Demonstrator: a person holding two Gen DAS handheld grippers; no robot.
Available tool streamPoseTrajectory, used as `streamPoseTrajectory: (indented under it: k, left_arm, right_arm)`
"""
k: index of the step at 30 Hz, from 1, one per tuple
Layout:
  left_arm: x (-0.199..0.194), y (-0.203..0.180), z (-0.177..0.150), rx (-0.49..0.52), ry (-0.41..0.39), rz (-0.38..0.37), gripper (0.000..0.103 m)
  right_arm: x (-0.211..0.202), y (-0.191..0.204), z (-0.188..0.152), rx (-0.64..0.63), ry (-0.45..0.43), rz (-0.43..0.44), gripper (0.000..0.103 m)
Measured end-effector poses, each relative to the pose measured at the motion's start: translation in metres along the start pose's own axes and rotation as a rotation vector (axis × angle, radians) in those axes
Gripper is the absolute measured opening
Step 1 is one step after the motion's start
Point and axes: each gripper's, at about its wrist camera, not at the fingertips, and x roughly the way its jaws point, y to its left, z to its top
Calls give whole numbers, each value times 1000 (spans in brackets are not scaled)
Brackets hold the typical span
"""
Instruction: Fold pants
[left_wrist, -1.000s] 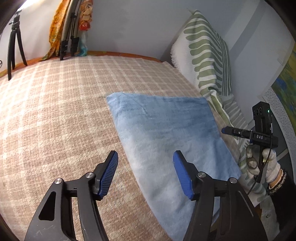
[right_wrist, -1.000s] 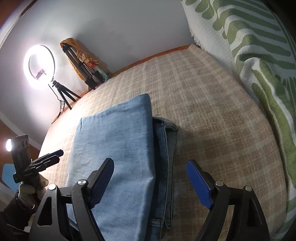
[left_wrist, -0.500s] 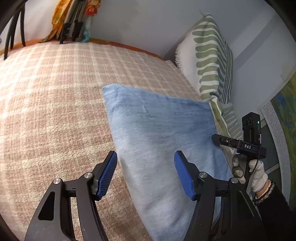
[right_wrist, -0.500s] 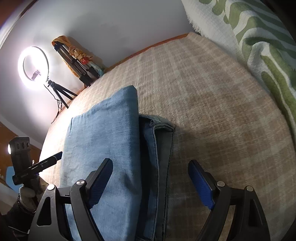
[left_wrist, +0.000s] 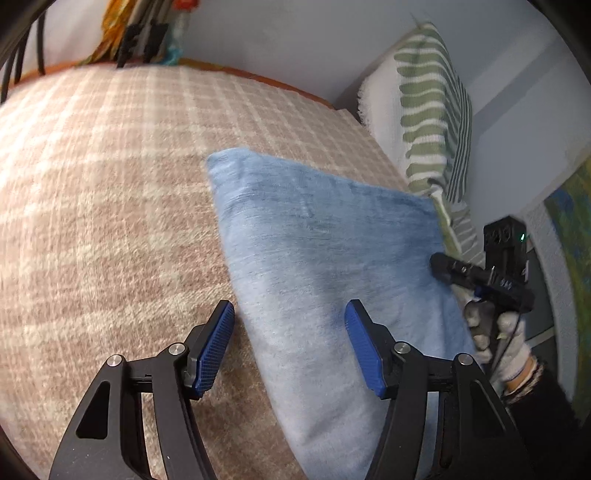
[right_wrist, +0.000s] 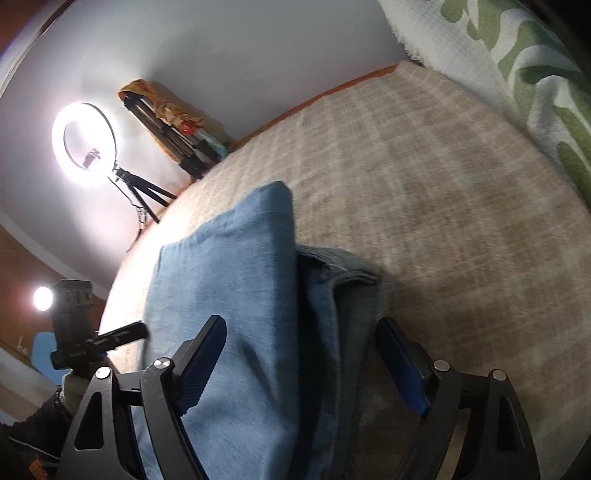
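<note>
Both tools have dropped closer, left tool (left_wrist: 290, 347) and right tool (right_wrist: 304, 363) released, straddling the folded pants' (left_wrist: 325, 258) edges.

The folded light-blue denim pants (left_wrist: 325, 266) lie flat on a bed covered with a beige-and-cream checked blanket (left_wrist: 110, 184), toward the bed's right edge. The black left gripper (left_wrist: 290, 347) hangs just above the pants' near left edge with its blue-padded fingers (left_wrist: 214, 349) spread wide, one over the blanket, the other over the denim, gripping nothing. At the pants' right edge, a white-gloved hand (left_wrist: 495, 332) holds the black right gripper (left_wrist: 448, 267), its tip over the fabric. A white cushion with green leaf stripes (left_wrist: 424, 110) leans against the grey wall at the bed's far right corner.
</note>
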Motion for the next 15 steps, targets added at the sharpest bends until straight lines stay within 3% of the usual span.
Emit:
streamPoseTrajectory:
  k: [3,9,15]
  left_arm:
    - [3,-11,0,51,0,28,56]
    - [9,-12,1,50,-11,39,56]
    - [12,-13,0,62,-25,39,50]
  right_arm:
    - [7,4,1,-16,2,28,77]
    - [14,6,2,-34,22,68,62]
    - [18,8,1,-38,16,79,49]
